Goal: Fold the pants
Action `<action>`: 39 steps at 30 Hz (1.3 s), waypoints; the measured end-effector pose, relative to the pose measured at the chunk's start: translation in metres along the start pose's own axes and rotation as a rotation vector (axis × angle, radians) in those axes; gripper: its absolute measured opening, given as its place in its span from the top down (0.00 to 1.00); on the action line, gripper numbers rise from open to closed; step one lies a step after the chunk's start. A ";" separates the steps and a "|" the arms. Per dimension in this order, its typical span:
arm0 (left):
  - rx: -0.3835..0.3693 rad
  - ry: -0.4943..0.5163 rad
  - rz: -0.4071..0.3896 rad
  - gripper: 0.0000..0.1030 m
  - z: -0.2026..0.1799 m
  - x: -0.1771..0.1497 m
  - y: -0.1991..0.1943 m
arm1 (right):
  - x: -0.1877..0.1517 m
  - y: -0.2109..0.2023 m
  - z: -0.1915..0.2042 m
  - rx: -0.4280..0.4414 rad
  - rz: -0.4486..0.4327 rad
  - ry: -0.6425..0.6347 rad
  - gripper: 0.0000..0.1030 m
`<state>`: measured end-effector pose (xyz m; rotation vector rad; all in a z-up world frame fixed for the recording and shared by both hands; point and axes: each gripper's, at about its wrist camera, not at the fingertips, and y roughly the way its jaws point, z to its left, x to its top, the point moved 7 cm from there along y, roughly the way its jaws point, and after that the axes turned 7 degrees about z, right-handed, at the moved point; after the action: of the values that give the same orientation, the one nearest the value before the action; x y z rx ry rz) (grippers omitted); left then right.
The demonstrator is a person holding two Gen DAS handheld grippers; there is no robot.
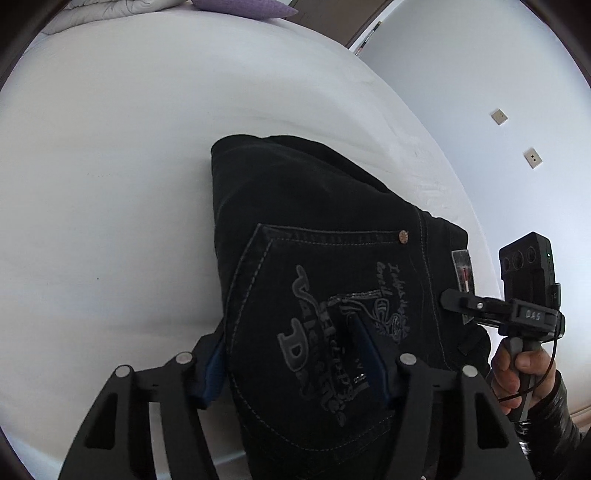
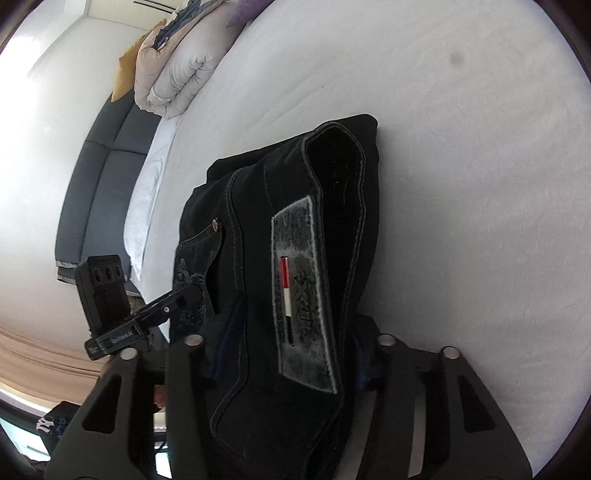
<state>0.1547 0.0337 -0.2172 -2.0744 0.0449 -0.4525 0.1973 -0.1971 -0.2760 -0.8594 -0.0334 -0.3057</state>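
Note:
Black folded pants [image 1: 314, 206] with an embroidered back pocket [image 1: 332, 295] lie on a white bed [image 1: 110, 184]. My left gripper [image 1: 291, 354] is shut on the pocket end, its blue pads [image 1: 212, 373] pressing the fabric from both sides. In the right wrist view the pants [image 2: 343, 177] show the waistband with a grey label [image 2: 303, 295]. My right gripper [image 2: 295, 343] is shut on that waistband. Each gripper shows in the other's view: the right gripper [image 1: 452, 301] touches the label edge, and the left gripper [image 2: 188, 291] is at the pocket side.
A person's hand [image 1: 517, 369] holds the right gripper's handle. A folded quilt [image 2: 177, 74] and a purple pillow [image 1: 240, 7] sit at the bed's far end. A white wall with sockets [image 1: 532, 158] runs beside the bed. A dark padded panel [image 2: 103, 177] stands past the bed edge.

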 end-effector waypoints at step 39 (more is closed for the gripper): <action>0.054 0.073 -0.111 0.33 -0.054 0.118 0.057 | 0.149 -0.101 -0.100 0.027 -0.187 -0.027 0.67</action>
<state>0.2543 -0.0660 -0.2048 -2.0135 -0.0393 -0.5907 0.3021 -0.3710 -0.2446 -0.8354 -0.1431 -0.4675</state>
